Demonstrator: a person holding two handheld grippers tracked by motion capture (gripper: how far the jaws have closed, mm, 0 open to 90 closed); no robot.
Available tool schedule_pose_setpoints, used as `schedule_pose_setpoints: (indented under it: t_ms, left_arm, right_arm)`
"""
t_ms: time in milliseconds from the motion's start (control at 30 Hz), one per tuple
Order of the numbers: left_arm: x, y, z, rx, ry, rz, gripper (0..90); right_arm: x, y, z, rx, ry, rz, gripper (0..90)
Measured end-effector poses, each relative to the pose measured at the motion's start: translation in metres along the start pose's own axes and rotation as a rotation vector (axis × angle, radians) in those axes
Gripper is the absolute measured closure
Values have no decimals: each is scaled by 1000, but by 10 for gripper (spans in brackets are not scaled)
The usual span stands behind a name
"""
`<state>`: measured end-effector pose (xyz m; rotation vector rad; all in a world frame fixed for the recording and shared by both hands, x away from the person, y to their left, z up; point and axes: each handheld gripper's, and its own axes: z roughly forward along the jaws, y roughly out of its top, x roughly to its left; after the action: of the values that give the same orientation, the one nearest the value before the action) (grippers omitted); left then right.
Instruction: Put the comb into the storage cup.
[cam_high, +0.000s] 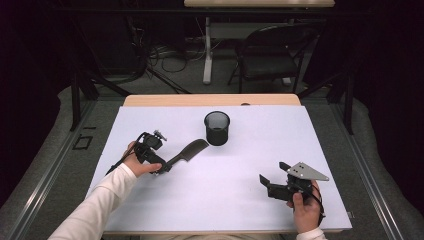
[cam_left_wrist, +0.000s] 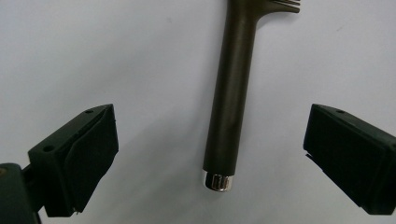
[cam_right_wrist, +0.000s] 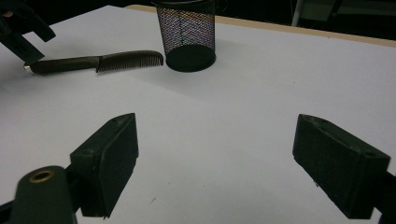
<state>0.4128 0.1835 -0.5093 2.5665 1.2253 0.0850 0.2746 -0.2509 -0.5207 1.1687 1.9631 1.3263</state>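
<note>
Black jaws of left gripper (cam_left_wrist: 210, 158) spread wide, straddling the handle of 1 dark brown plastic comb (cam_left_wrist: 231, 93) without touching; comb flat on white table sheet (cam_high: 250, 150), just left of 1 black mesh cup (cam_high: 217, 128). Right gripper (cam_right_wrist: 215, 163) also wide open, holding nothing, well apart from comb. 2 grippers counted. Shiny metal handle cap clear in left gripper view; comb teeth clearer in right gripper view.

A long cream-white sleeve (cam_high: 95, 205) covers the left forearm. Each hand-held gripper is black, with two blocky jaws bearing small screw holes; the right hand-held gripper (cam_high: 270, 184) carries a grey three-cornered plate (cam_high: 306, 171) on top.
</note>
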Motion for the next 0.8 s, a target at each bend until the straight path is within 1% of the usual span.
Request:
schedule_pose_setpoints:
  t_ms: [33, 67, 100, 133, 167, 200, 267, 300, 333, 367, 467, 567, 600, 667, 700, 800]
  left_arm:
    - [0, 1, 0, -1, -1, 3, 34]
    - [-1, 1, 1, -4, -12, -2, 34]
    - [-1, 2, 1, 0, -15, 2, 34]
    - [-2, 3, 1, 3, -12, 12, 34]
    - [-4, 3, 1, 9, -6, 37, 35]
    - [-5, 3, 2, 12, 0, 45, 35]
    - [-7, 5, 3, 20, 16, 37, 46]
    - [-7, 6, 3, 15, 19, 32, 80]
    - [-8, 6, 4, 11, 16, 27, 107]
    - [-8, 7, 4, 8, 13, 28, 114]
    - [-8, 9, 5, 7, 11, 26, 112]
    - [-7, 10, 7, 9, -2, 10, 98]
    - [-7, 10, 8, 9, -15, 2, 95]
    - [-8, 10, 9, 16, -14, 6, 95]
    - [-8, 10, 10, 20, -20, -1, 95]
    - [-10, 11, 12, 17, -30, 10, 95]
  right_arm:
    - [0, 0, 0, 0, 0, 0, 142]
    - [0, 0, 0, -1, 0, 0, 142]
    - [0, 0, 0, -1, 0, -1, 142]
    - [0, 0, 0, 0, 1, 0, 142]
    - [0, 0, 0, 1, 0, 2, 142]
    - [0, 0, 0, 2, 1, 2, 142]
    - [0, 0, 0, 0, 1, 1, 142]
    - [0, 0, 0, -2, 1, -1, 142]
    - [0, 0, 0, 1, 1, 0, 142]
    - [0, 0, 0, 2, 1, 1, 142]
    - [0, 0, 0, 3, 2, 1, 142]
    - [0, 0, 0, 3, 3, -3, 143]
    - [0, 0, 0, 3, 2, -4, 142]
    - [0, 0, 0, 5, 1, -6, 142]
    - [0, 0, 0, 5, 2, -6, 142]
    - [0, 0, 1, 5, 5, -1, 142]
